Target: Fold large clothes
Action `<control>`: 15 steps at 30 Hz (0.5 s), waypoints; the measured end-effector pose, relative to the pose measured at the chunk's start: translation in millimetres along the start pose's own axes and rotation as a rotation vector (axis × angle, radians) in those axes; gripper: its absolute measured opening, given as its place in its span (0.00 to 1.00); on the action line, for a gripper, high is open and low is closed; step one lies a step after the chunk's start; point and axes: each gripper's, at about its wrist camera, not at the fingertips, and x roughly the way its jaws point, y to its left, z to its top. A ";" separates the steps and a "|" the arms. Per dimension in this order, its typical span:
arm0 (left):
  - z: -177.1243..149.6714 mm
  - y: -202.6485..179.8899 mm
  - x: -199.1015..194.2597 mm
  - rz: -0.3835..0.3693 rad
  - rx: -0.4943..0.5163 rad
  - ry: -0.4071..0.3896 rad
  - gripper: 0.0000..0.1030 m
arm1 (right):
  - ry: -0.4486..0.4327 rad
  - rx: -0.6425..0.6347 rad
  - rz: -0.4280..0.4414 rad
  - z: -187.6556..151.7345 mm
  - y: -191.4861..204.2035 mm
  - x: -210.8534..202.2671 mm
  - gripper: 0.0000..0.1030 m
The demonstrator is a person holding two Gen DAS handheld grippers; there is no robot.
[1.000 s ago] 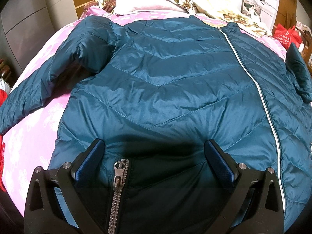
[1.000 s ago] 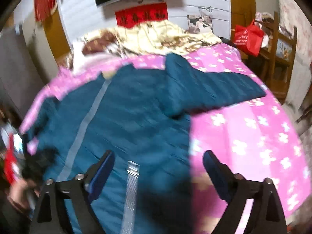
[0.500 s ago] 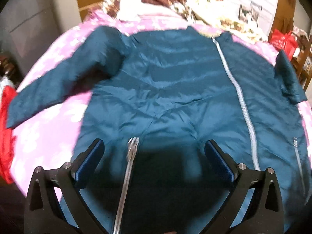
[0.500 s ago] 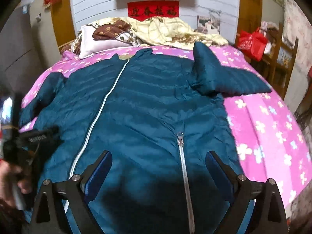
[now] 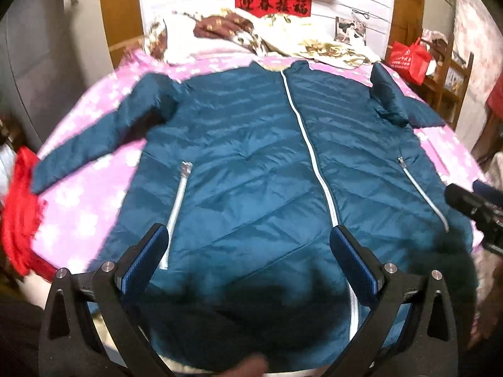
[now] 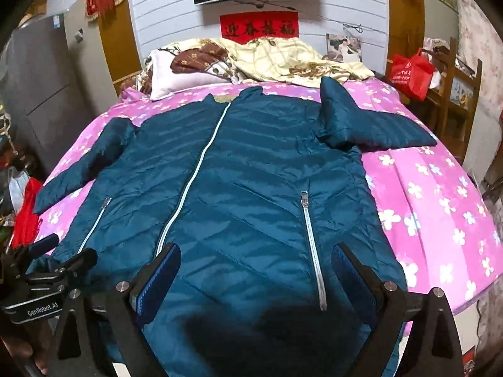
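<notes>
The teal quilted down jacket (image 6: pixel 239 188) lies zipped, front up, on the pink floral bedspread (image 6: pixel 440 207), sleeves out to both sides — ready for folding — while the left gripper (image 5: pixel 248 254) and right gripper (image 6: pixel 256 270) hover over its hem, both gaping wide, gripping nothing.

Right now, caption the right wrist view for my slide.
Open right tool above a zipped teal jacket spread on a pink floral bed.
</notes>
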 end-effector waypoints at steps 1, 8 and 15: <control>-0.7 -1.7 -2.6 0.012 0.006 -0.007 1.00 | -0.001 0.000 0.003 -1.7 -1.3 -2.8 0.92; 7.3 -1.7 -6.7 0.016 0.006 -0.024 1.00 | -0.002 0.002 -0.007 -4.6 -9.1 -4.8 0.92; 9.8 1.3 4.3 0.016 -0.040 -0.004 1.00 | 0.014 -0.013 0.004 1.5 -3.4 -1.5 0.92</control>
